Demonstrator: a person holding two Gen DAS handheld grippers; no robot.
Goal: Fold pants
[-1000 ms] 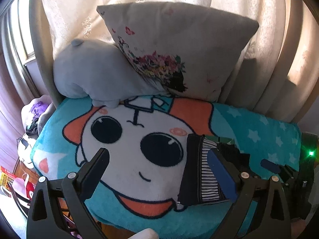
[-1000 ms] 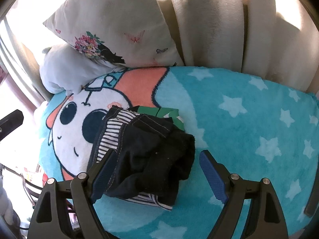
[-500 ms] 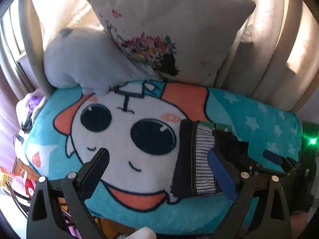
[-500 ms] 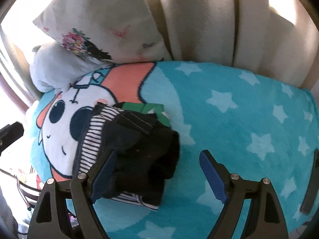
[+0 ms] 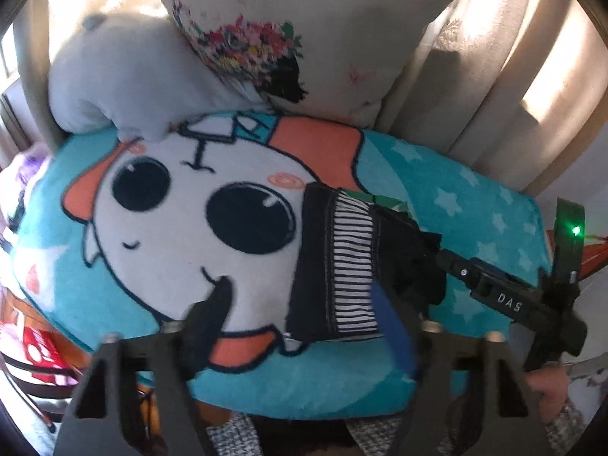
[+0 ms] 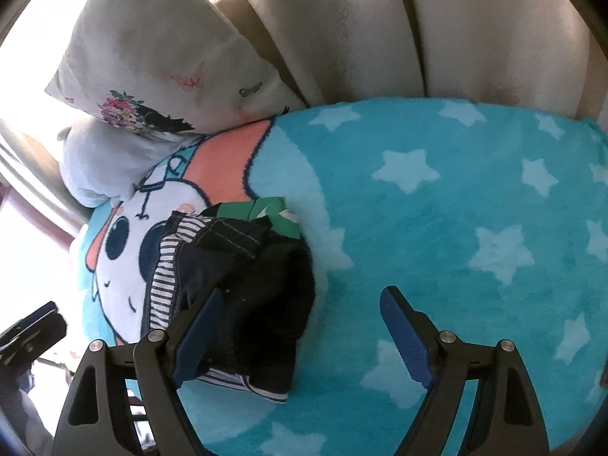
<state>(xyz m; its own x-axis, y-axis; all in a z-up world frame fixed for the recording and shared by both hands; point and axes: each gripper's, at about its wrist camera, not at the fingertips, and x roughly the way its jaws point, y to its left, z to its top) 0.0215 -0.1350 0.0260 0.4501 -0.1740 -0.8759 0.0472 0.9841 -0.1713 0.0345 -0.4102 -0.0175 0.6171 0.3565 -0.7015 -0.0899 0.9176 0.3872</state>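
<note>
The left gripper (image 5: 304, 315) is closing its jaws, with only the near edge of the pants (image 5: 342, 266) between them and nothing pinched yet. The right gripper (image 6: 300, 323) has its jaws wide apart over the pants' near dark end. The pants lie bunched up, dark with a stripy band, on a blue star blanket (image 6: 456, 197), and behind sit a flowery pillow (image 6: 159, 57) and a curtain (image 6: 380, 30).
</note>
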